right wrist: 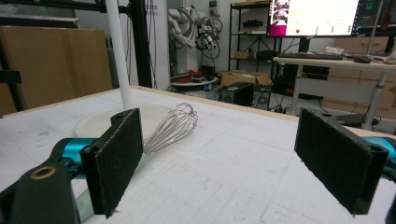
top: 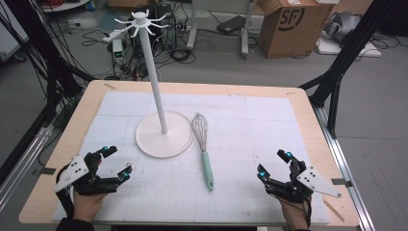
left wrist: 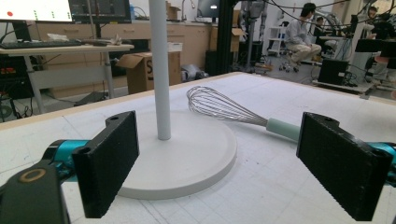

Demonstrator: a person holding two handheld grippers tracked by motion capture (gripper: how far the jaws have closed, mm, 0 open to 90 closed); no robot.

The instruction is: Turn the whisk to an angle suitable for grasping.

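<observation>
Your left gripper (top: pixel 114 162) and right gripper (top: pixel 274 163) sit at the near edge of the surface (top: pixel 269 115), both released with jaws wide and nothing between them. The whisk (top: pixel 202 144) lies flat midway between them, wire head just beside the white stand's (top: pixel 163 134) base.

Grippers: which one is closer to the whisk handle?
The right gripper; the whisk handle's end lies nearer it than the left gripper, which sits by the stand base.
</observation>
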